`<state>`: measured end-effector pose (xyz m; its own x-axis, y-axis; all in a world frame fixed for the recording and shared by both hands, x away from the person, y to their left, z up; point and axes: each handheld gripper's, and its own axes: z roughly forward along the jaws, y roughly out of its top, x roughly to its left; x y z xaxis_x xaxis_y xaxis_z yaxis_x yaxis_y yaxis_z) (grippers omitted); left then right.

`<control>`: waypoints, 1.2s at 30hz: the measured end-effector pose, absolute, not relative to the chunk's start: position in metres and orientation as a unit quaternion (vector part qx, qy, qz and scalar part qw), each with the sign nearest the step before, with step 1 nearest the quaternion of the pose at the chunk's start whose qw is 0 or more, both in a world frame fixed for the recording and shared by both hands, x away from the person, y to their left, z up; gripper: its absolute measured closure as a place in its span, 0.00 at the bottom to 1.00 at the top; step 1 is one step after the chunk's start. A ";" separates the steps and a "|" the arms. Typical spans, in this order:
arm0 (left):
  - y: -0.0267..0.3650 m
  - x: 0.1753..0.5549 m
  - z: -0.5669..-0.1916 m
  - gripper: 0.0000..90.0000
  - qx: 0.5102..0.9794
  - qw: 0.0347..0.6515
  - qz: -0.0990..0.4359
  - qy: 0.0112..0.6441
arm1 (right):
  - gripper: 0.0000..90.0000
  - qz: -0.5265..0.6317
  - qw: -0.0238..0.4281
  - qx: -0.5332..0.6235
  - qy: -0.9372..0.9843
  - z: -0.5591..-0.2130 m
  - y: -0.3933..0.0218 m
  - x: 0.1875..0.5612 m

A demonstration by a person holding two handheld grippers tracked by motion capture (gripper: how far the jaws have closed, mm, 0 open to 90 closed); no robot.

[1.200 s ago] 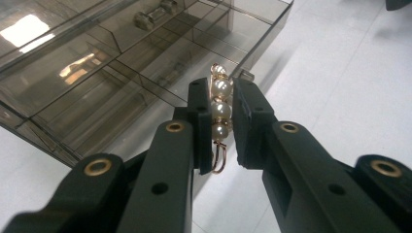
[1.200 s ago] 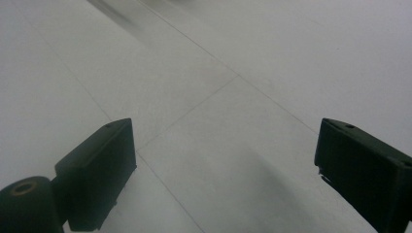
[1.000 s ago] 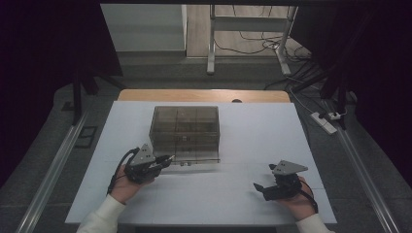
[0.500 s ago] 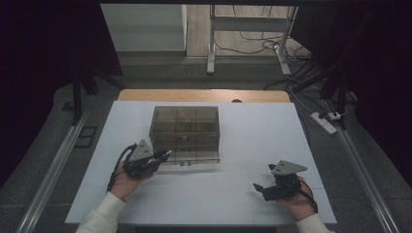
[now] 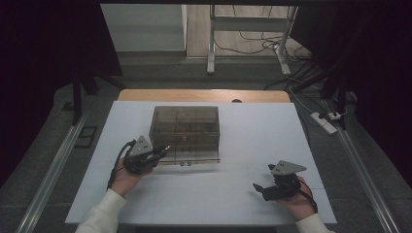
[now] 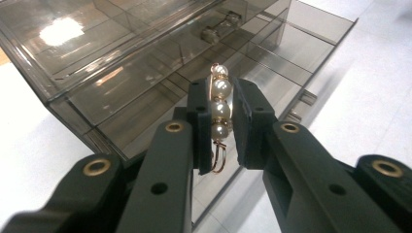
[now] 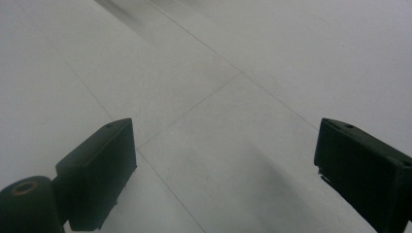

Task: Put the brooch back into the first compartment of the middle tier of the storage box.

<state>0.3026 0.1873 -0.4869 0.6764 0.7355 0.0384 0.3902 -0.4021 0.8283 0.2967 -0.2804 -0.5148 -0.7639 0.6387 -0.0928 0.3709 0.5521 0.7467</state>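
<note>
Left gripper point(image 6: 223, 121) clamps pearl clip point(image 6: 219, 109) over open drawer point(image 6: 301, 46) at frame centre; next, lower into compartment and release; right gripper point(image 7: 223, 165) idles open.

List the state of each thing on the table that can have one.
Left gripper: shut on the pearl clip, held over the drawer.
Right gripper: open, nothing between its jaws, over the table.
Drawer: pulled out of the box.
Box: upright on the table.
</note>
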 end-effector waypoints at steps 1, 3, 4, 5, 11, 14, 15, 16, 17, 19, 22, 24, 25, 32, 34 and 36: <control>0.188 0.304 -0.487 0.86 0.812 0.423 0.204 0.348 | 0.09 0.372 0.180 0.293 0.862 -0.515 -0.280 0.297; 0.187 0.306 -0.489 0.86 0.813 0.420 0.202 0.350 | 0.09 0.372 0.180 0.292 0.863 -0.515 -0.280 0.297; 0.187 0.306 -0.490 0.86 0.814 0.417 0.202 0.351 | 0.09 0.371 0.180 0.292 0.863 -0.515 -0.280 0.297; 0.187 0.307 -0.491 0.86 0.815 0.415 0.202 0.351 | 0.09 0.371 0.180 0.292 0.863 -0.515 -0.280 0.297; 0.185 0.309 -0.493 0.86 0.820 0.405 0.206 0.349 | 0.09 0.369 0.179 0.293 0.864 -0.515 -0.280 0.297; 0.184 0.310 -0.495 0.86 0.822 0.399 0.206 0.350 | 0.09 0.368 0.178 0.291 0.865 -0.516 -0.280 0.297; 0.184 0.311 -0.496 0.86 0.822 0.398 0.206 0.351 | 0.09 0.367 0.178 0.291 0.865 -0.516 -0.280 0.297; 0.184 0.311 -0.496 0.86 0.822 0.398 0.207 0.351 | 0.09 0.366 0.178 0.291 0.866 -0.516 -0.280 0.297; 0.184 0.311 -0.496 0.86 0.822 0.397 0.208 0.351 | 0.09 0.366 0.178 0.291 0.866 -0.516 -0.280 0.297; 0.184 0.312 -0.497 0.86 0.823 0.396 0.208 0.351 | 0.09 0.367 0.179 0.291 0.865 -0.516 -0.279 0.297; 0.183 0.312 -0.499 0.86 0.825 0.393 0.208 0.350 | 0.09 0.366 0.179 0.292 0.865 -0.516 -0.279 0.297; 0.182 0.313 -0.499 0.85 0.826 0.390 0.208 0.350 | 0.09 0.366 0.179 0.292 0.865 -0.516 -0.279 0.297; 0.182 0.313 -0.500 0.82 0.827 0.390 0.206 0.349 | 0.09 0.366 0.179 0.292 0.865 -0.516 -0.279 0.297; 0.184 0.313 -0.498 0.56 0.816 0.403 0.204 0.360 | 0.09 0.366 0.178 0.290 0.866 -0.516 -0.280 0.297; 0.184 0.312 -0.497 0.55 0.816 0.405 0.203 0.359 | 0.09 0.366 0.179 0.291 0.866 -0.516 -0.280 0.297; 0.183 0.311 -0.497 0.52 0.816 0.407 0.200 0.359 | 0.09 0.366 0.178 0.290 0.866 -0.516 -0.280 0.297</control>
<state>0.3110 0.1835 -0.4969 0.6628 0.7480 0.0343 0.4227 -0.4116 0.8074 0.2969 -0.2798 -0.5158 -0.7675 0.6338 -0.0962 0.3723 0.5629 0.7380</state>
